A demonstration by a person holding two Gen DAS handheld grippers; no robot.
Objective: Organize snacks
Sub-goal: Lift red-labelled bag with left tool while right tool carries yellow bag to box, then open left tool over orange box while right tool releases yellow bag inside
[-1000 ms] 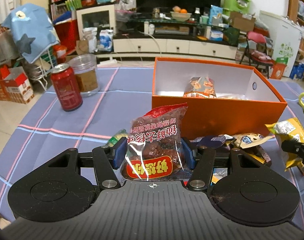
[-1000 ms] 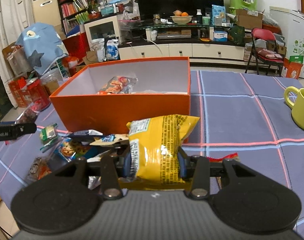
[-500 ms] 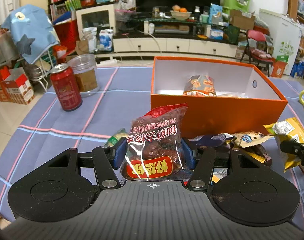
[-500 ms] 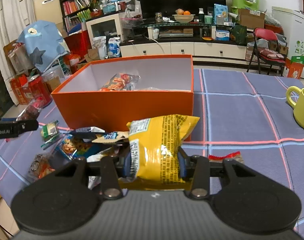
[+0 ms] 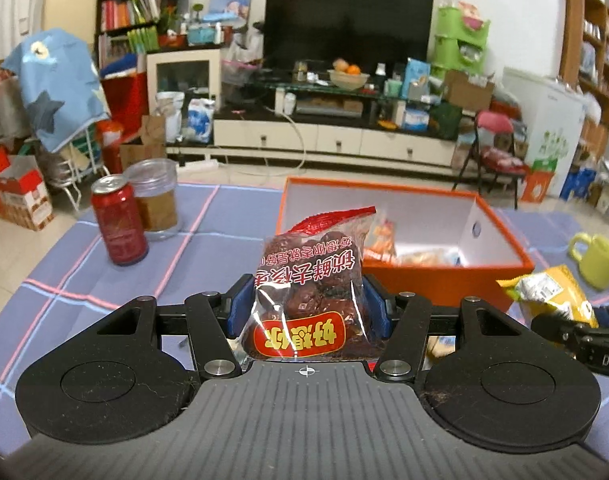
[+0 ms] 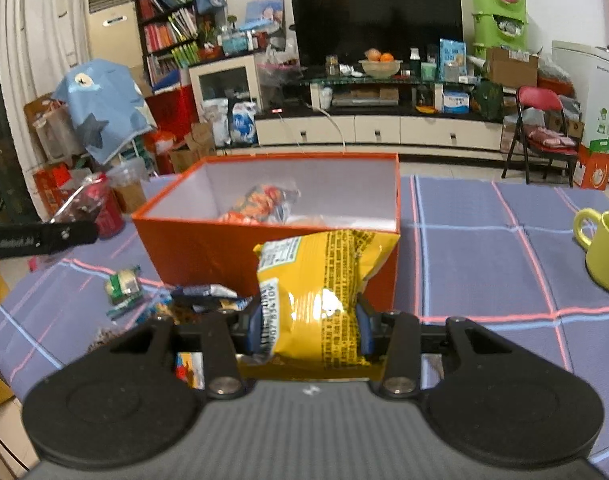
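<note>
My left gripper (image 5: 306, 308) is shut on a clear-and-red bag of dried dates (image 5: 310, 280) and holds it up in front of the orange box (image 5: 432, 284). My right gripper (image 6: 308, 320) is shut on a yellow snack bag (image 6: 324, 284), raised before the same orange box (image 6: 208, 248). The box holds an orange snack pack (image 6: 260, 204) and other packs. The yellow bag also shows at the right of the left wrist view (image 5: 552, 292). Several loose snack packs (image 6: 200, 296) lie on the cloth in front of the box.
A red can (image 5: 118, 220) and a clear jar (image 5: 154, 200) stand at the left of the purple checked tablecloth (image 5: 208, 248). A yellow-green mug (image 6: 604, 248) stands at the right. A small green pack (image 6: 122, 284) lies left of the box.
Both grippers have risen with their bags and moved closer to the orange box, so more of its inside shows. Both stay shut on their bags.
</note>
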